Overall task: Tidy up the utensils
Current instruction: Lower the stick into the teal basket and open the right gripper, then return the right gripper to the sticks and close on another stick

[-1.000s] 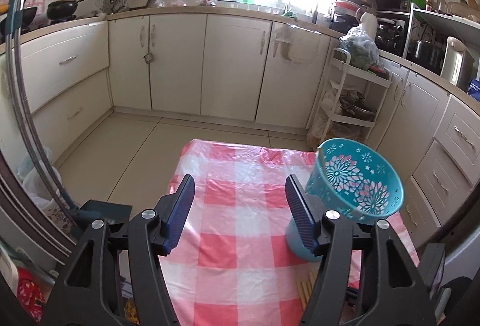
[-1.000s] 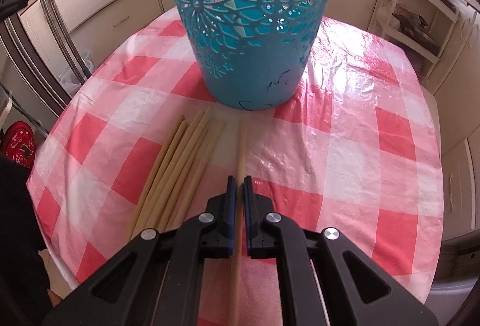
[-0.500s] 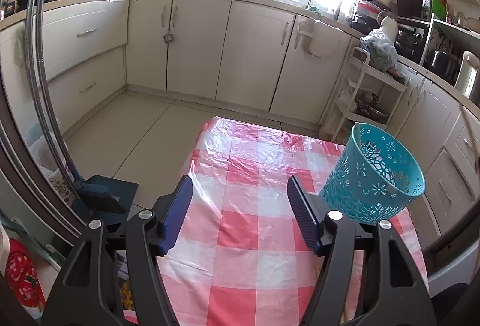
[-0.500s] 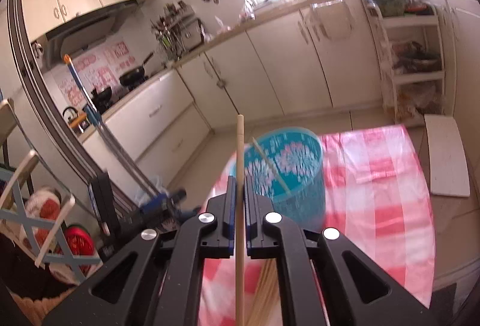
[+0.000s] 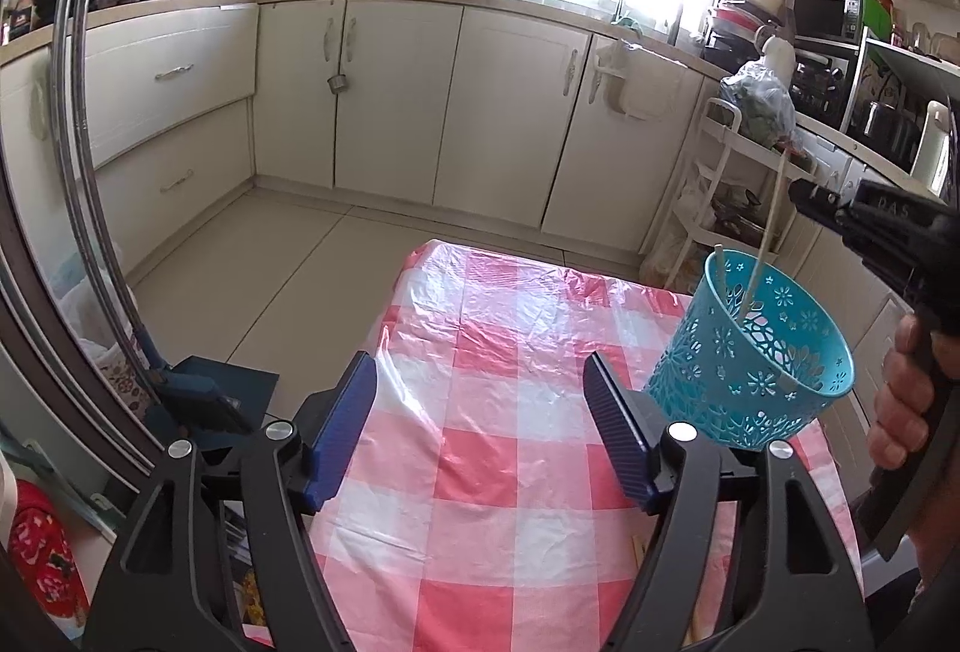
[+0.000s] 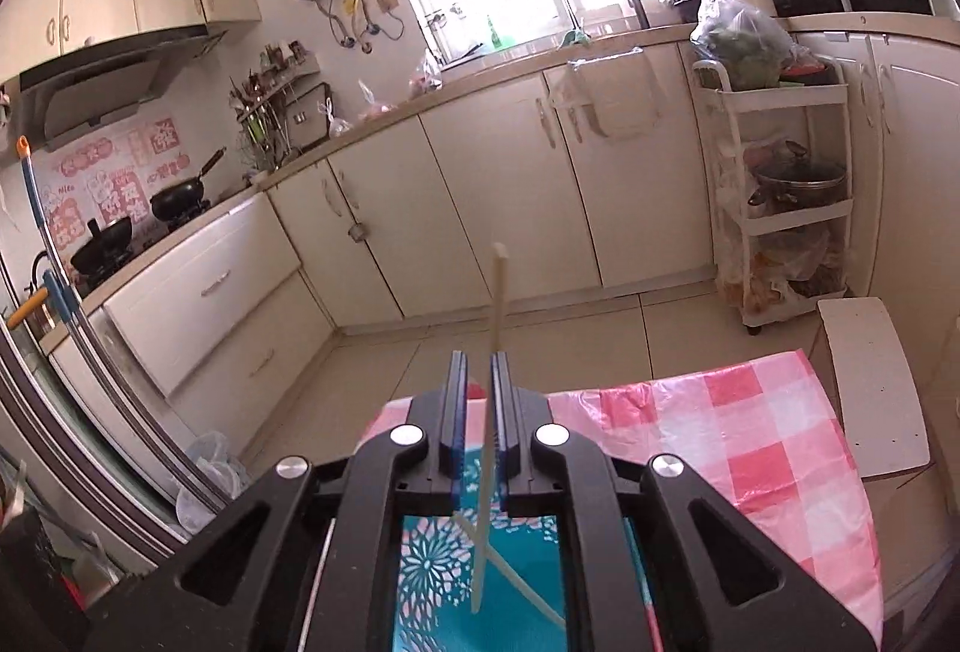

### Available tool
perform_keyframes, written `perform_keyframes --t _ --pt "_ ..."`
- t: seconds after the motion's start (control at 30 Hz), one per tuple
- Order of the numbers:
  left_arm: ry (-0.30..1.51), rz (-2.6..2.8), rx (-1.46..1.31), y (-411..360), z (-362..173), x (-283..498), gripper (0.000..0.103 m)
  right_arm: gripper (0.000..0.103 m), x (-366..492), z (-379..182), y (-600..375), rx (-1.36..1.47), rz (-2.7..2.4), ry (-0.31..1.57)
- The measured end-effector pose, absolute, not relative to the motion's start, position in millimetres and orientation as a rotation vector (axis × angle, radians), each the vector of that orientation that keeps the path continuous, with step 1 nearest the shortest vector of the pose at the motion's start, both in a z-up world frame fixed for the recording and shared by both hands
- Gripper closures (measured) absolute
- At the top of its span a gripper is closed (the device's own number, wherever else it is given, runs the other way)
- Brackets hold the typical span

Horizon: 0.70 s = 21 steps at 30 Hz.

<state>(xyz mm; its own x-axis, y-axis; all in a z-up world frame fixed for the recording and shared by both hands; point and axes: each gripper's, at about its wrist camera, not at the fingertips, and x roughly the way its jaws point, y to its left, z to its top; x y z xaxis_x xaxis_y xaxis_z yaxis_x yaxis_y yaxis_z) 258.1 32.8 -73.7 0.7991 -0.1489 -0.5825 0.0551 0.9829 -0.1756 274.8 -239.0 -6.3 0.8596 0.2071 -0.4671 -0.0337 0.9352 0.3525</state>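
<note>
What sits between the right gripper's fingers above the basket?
A chopstick stands between the opening jaws of the right gripper, its lower end in the basket; right wrist view.

Pale chopstick [image 6: 497, 304] near-upright, lower end inside teal lattice basket [image 5: 774, 352]; second chopstick [image 5: 718, 256] leaning in it, basket on checked tablecloth [image 5: 480, 412]

The left gripper [image 5: 480, 400], its jaws opening with nothing between them, hangs over the pink-and-white checked plastic tabletop [image 5: 504, 352]. At right, the right gripper [image 5: 807, 199] holds a pale wooden chopstick [image 5: 771, 226] above the perforated turquoise plastic basket [image 5: 744, 382].
</note>
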Motion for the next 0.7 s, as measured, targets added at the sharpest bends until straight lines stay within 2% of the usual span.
perform_keyframes --t 0.13,0.33,0.43,0.53,0.7 --pt "0.639 -0.104 -0.144 31 -76 258 0.034 0.087 253 5 -242 0.309 0.148 0.517" --pt "0.630 -0.072 -0.120 33 -77 252 0.034 0.086 196 57 -260 0.296 0.151 0.371" --pt "0.628 -0.058 -0.117 35 -77 245 0.034 0.085 160 65 -263 0.284 0.144 0.341" --pt "0.654 -0.055 -0.128 36 -84 235 0.034 0.085 133 39 -254 0.246 0.149 0.420" --pt "0.693 -0.069 -0.110 29 -94 219 0.033 0.085 127 -63 -218 0.190 0.192 0.773"
